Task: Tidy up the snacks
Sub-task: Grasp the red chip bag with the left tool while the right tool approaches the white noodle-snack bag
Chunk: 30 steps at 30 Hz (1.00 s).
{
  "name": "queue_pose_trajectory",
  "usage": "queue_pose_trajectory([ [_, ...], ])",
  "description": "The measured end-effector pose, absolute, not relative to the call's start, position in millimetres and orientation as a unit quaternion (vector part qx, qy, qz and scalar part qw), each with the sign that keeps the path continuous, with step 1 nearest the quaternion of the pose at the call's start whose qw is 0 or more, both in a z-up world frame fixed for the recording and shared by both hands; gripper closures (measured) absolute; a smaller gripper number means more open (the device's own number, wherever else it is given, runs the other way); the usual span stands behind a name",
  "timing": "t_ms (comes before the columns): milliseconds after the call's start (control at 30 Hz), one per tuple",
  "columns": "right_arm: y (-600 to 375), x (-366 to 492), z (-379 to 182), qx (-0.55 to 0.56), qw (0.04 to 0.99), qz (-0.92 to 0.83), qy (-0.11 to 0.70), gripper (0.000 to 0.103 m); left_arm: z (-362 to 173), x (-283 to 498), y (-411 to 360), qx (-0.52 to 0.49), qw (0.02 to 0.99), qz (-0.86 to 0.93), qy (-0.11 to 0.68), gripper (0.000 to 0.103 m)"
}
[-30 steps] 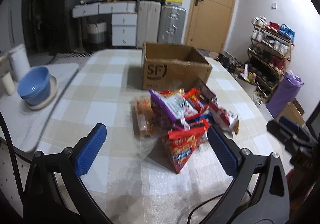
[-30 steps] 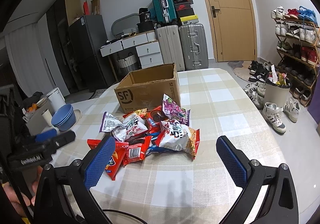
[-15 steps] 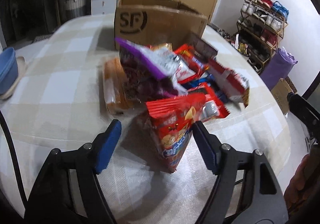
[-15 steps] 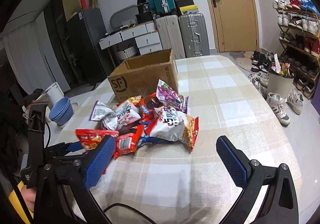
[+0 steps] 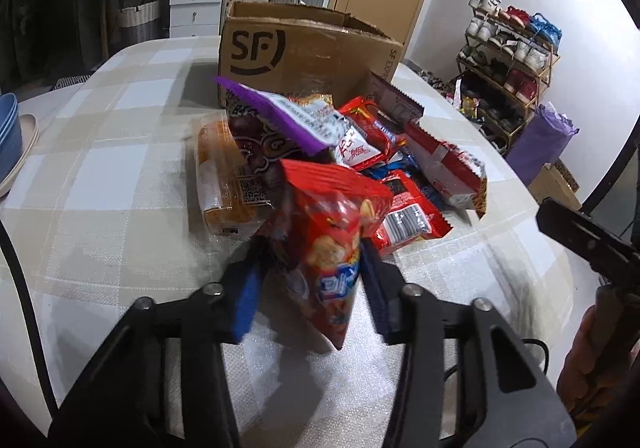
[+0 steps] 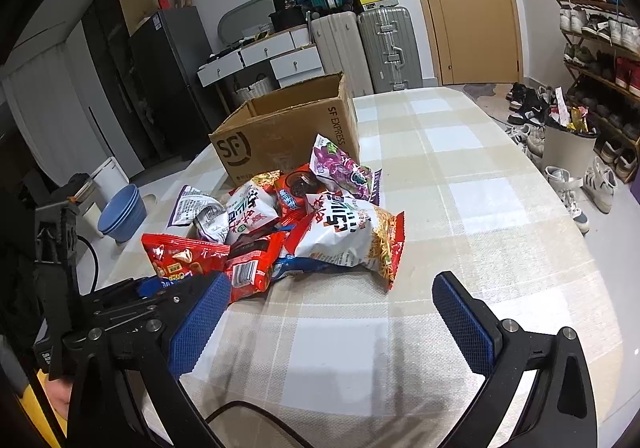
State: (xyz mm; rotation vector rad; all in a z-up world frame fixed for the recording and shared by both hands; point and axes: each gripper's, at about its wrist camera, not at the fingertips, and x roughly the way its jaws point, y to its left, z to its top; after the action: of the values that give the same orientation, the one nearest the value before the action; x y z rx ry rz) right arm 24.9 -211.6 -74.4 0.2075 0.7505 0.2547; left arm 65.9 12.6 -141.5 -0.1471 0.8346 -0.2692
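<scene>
Left gripper [image 5: 310, 288]: jaws just closing, blue pads clamped on glossy red plastic snack bag [image 5: 328, 248]. Right gripper [image 6: 328, 324]: jaws apart, empty, above checked tablecloth [image 6: 460, 188].

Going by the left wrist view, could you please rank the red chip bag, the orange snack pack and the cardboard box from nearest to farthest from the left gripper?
1. Red chip bag: between the fingers of the left gripper.
2. Orange snack pack: just beyond, at the pile's left edge.
3. Cardboard box: behind the pile, farthest.
</scene>
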Motion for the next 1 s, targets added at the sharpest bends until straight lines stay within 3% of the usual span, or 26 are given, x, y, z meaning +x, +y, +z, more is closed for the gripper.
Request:
queue_pose_trajectory([
  [533, -218, 25, -67, 0.114, 0.915, 0.112, 0.37, 0.0, -129, 38, 33, -0.097, 0.9, -0.143, 0.401, 0.068],
  [1000, -225, 108, -93, 0.157, 0.87, 0.166, 0.437, 0.0, -121, 23, 54, -0.107, 0.907, -0.14, 0.383, 0.068],
])
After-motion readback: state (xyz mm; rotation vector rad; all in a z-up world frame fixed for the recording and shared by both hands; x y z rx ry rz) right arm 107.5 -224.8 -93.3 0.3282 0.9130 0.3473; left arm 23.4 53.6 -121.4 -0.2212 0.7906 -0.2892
